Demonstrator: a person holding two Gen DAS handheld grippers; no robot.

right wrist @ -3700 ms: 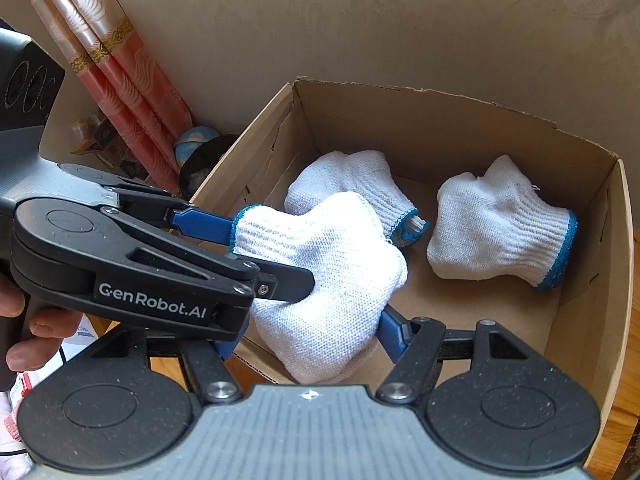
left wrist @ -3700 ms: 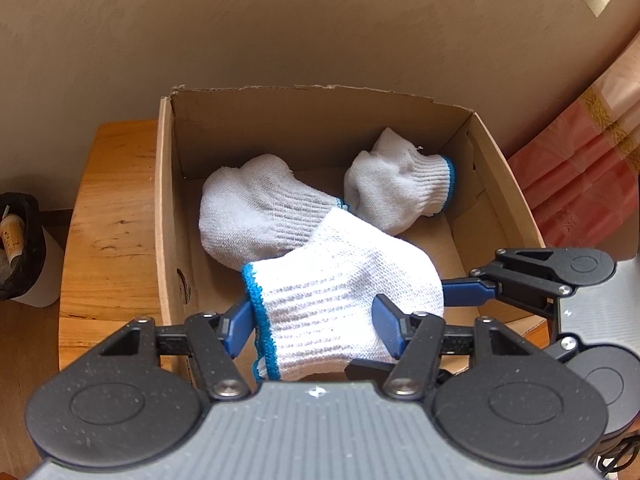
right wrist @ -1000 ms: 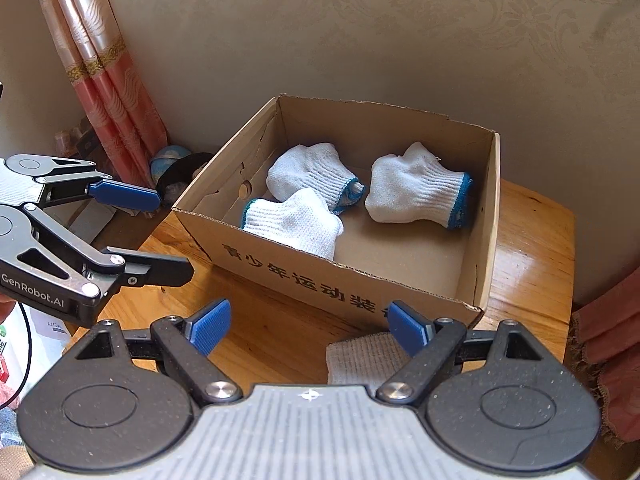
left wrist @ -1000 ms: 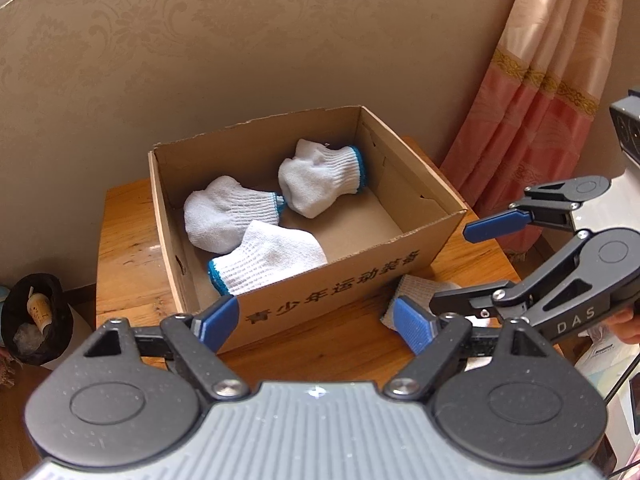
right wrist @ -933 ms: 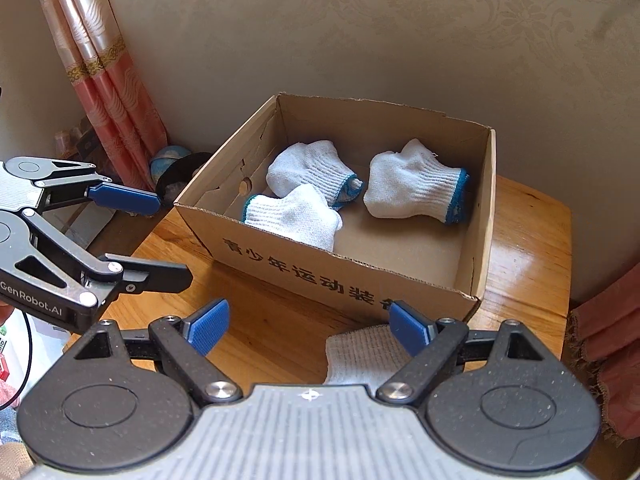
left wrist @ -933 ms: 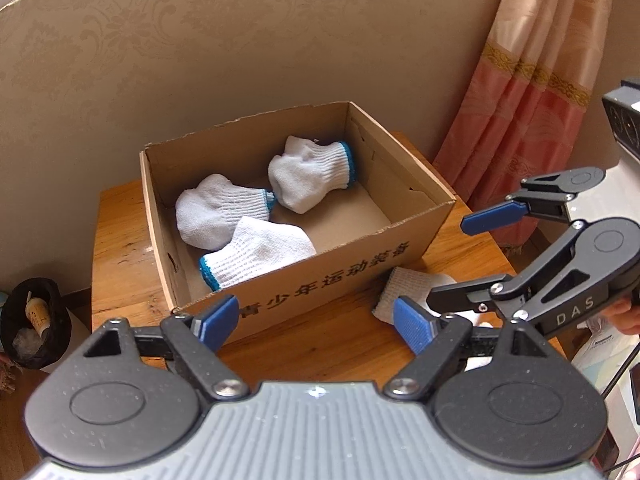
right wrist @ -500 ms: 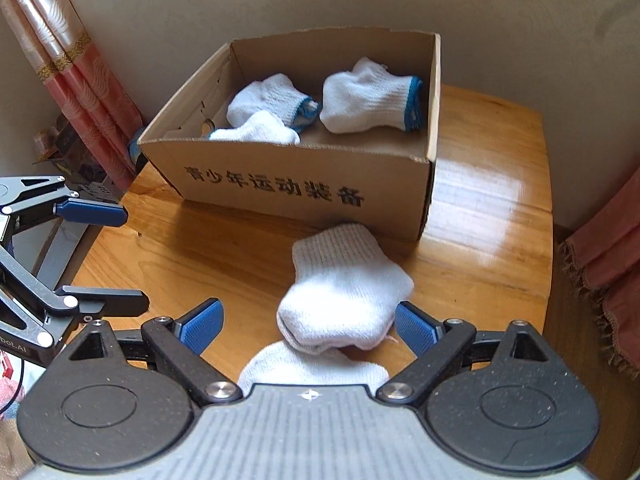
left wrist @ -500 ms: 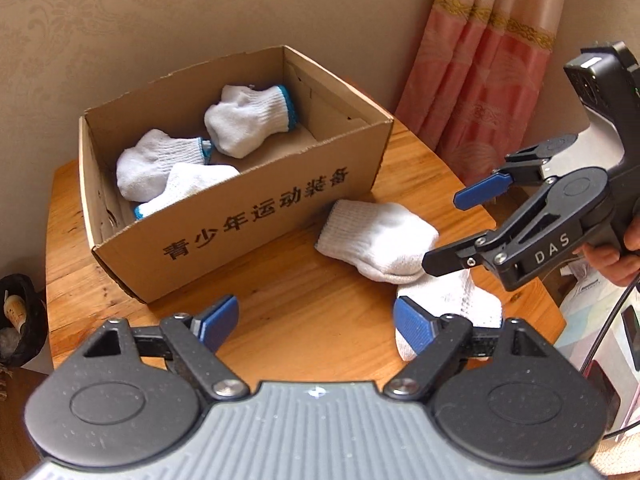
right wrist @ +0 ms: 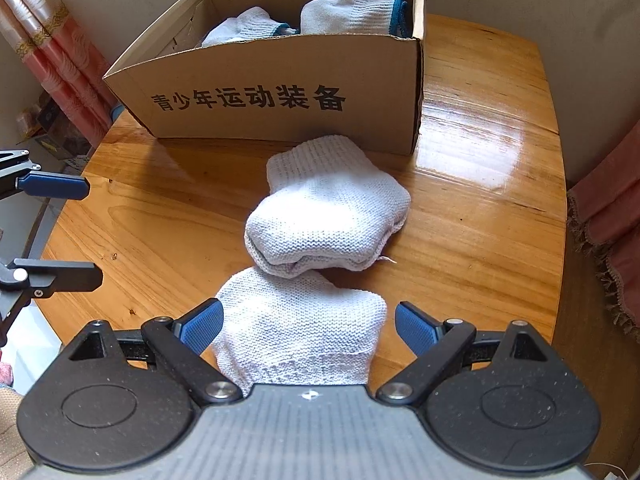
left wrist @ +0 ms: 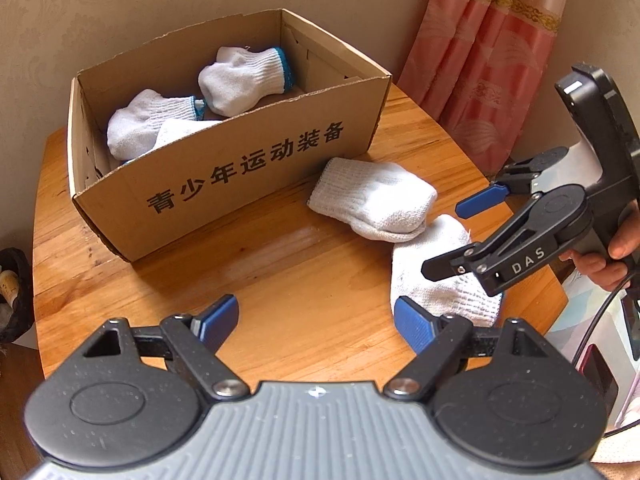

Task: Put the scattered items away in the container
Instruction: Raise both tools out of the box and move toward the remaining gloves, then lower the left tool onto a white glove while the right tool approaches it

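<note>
Clearly the pickup step was in hand: the right hand-held gripper [right wrist: 309,325], its jaws just widened, straddled the nearer knitted white sock [right wrist: 298,334] on the glossy wooden table [right wrist: 480,208] without pinching it. Next it needed to close. The left hand-held gripper [left wrist: 316,320] hung open and empty. Three socks lay in the cardboard box [left wrist: 224,168].
</note>
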